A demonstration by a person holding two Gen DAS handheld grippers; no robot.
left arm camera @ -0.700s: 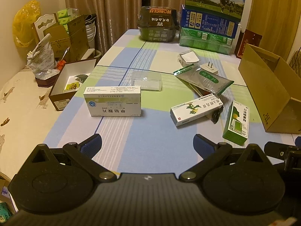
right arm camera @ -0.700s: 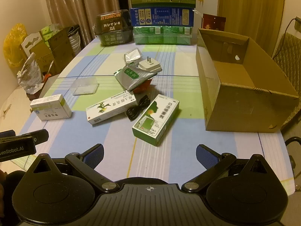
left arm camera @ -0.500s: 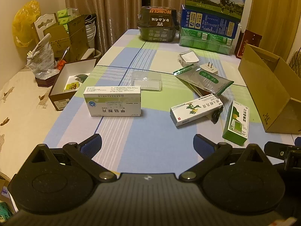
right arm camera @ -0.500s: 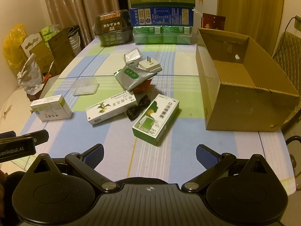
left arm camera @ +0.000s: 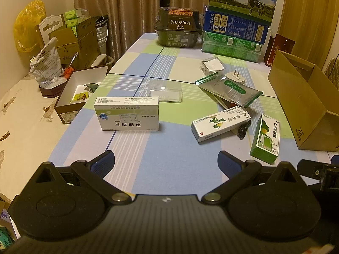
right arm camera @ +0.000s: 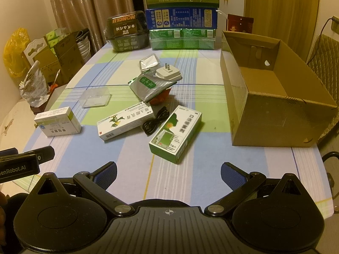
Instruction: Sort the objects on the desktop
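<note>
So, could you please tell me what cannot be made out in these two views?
- Orange-red thing, right wrist view: mostly under the silver-green pouch; identity unclear.
- Black cable, left wrist view: mostly behind the long white box.
- Cardboard box interior, left wrist view: hidden by its near wall.

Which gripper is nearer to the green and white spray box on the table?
Right. The right gripper hangs open directly before the green and white spray box. The left gripper is open too, with this box off to its right.
</note>
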